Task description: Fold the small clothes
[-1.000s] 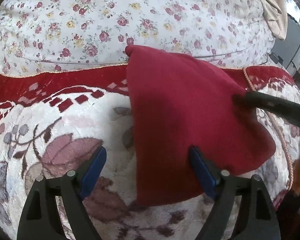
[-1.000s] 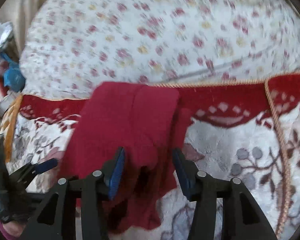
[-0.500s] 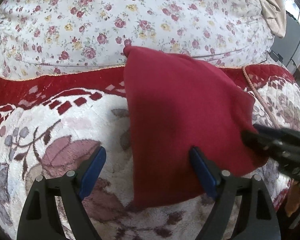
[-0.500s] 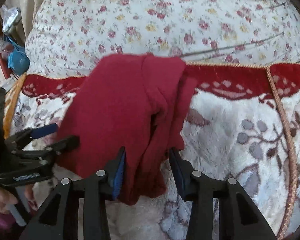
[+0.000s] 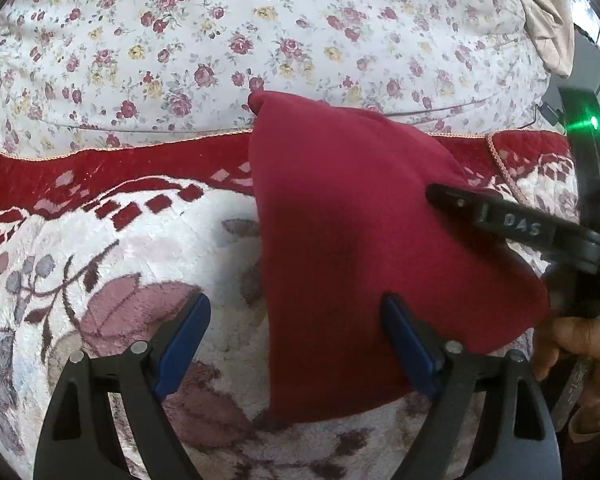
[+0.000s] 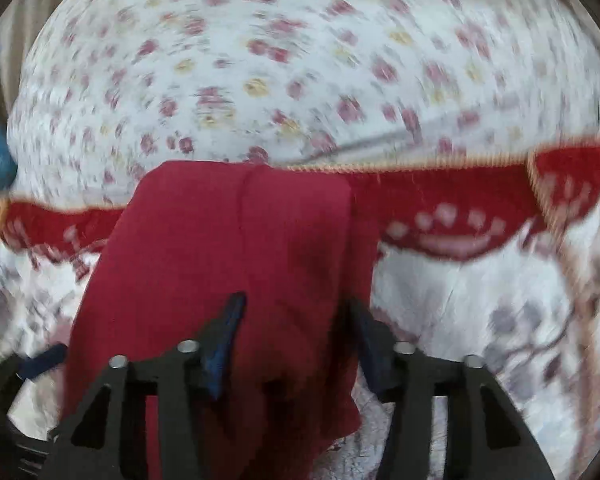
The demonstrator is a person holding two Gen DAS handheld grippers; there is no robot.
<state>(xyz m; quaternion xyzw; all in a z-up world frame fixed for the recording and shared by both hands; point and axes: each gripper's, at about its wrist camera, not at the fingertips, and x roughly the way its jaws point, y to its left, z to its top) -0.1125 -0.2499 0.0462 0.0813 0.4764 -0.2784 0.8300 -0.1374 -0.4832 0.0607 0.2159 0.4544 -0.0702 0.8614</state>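
Note:
A dark red garment (image 5: pixel 360 248) lies folded on a plush floral blanket (image 5: pixel 120 248). My left gripper (image 5: pixel 296 344) is open, with its right finger at the garment's near edge and its left finger over the blanket. My right gripper (image 6: pixel 296 332) is open, its fingers straddling the garment's (image 6: pixel 236 256) near part, which bunches between them. In the left wrist view one black finger of the right gripper (image 5: pixel 500 220) reaches over the cloth from the right. That view is sharp; the right wrist view is blurred.
A white sheet with small roses (image 5: pixel 260 32) covers the bed beyond the blanket's red border (image 5: pixel 100 176). A beige cloth (image 5: pixel 540 12) lies at the far right. A hand (image 5: pixel 580 344) holds the right gripper.
The right gripper has moved up over the garment, from its lower right edge toward its middle. The right wrist view is now blurred with motion. The left gripper has stayed put.

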